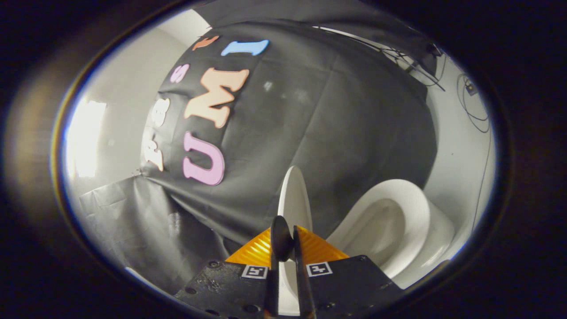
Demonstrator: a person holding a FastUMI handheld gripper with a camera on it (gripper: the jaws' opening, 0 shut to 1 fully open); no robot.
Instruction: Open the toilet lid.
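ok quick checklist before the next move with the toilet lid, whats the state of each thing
1. Lid raised: ok. The toilet lid stands up on edge, off the bowl.
2. Bowl uncovered: ok, its inside shows, beside the lid.
3. Grip: ok. The gripper has its fingers close together on the lid's edge, which runs between them.
4. Lid resting against a support behind it: cannot tell; the black cloth wall hangs beyond it.
5. Safe to let go: cannot tell, since the lid may drop back if it is unsupported.
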